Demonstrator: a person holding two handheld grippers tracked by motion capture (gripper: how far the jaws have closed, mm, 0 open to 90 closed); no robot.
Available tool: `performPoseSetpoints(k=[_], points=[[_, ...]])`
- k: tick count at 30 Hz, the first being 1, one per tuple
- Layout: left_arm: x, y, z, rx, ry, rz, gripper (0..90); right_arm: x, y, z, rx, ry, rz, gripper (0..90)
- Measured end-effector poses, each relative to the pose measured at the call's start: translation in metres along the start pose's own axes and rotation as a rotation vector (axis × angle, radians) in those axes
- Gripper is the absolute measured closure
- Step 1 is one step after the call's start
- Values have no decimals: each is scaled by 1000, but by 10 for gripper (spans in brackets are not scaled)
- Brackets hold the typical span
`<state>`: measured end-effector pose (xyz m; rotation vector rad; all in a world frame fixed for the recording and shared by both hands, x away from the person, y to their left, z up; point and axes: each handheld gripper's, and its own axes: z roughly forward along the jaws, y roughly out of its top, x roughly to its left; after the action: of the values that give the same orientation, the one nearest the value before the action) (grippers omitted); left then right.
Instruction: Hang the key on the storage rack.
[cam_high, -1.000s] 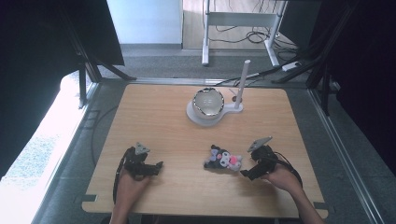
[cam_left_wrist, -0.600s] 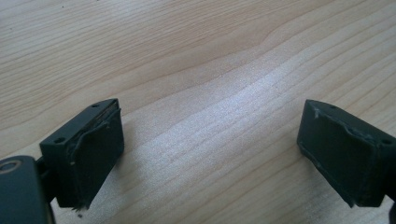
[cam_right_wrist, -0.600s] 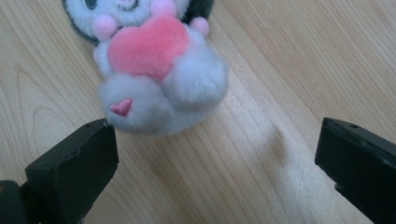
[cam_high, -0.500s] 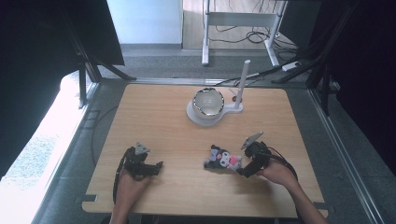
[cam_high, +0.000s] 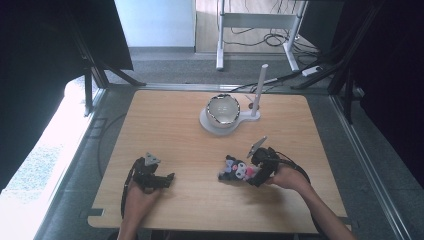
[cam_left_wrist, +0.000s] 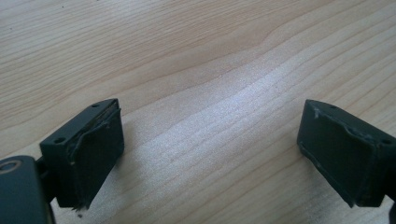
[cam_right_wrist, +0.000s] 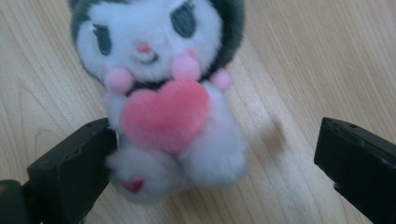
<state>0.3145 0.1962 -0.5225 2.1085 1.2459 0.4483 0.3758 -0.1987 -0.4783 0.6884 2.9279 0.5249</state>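
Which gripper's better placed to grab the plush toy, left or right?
Right. The right gripper is open with its black fingers on either side of the white and dark plush toy with the pink heart. The left gripper is open over bare wooden table, well away from the toy.

The toy (cam_right_wrist: 163, 102) in front of my right hand-held gripper (cam_right_wrist: 210, 172) was soft, fluffy plush with a fuzzy pink heart. My table (cam_left_wrist: 196, 56) was pale, matt wood with visible grain. The bowl (cam_high: 223, 109) looked like shiny metal on a smooth white plastic stand (cam_high: 243, 119).
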Motion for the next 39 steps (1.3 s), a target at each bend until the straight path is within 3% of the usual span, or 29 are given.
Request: performPoseSetpoints(k=[9,19,25,30,39], points=[[0,0,0,0,0,0,72,4,19,9,75,24,-69,49],[0,0,0,0,0,0,72,10,41,17,198,47,-159,224],[0,0,0,0,0,0,72,15,51,22,267,58,-190,361],[0,0,0,0,1,1,72,16,53,21,286,47,-189,412],[0,0,0,0,1,1,72,9,53,5,251,41,-167,426]])
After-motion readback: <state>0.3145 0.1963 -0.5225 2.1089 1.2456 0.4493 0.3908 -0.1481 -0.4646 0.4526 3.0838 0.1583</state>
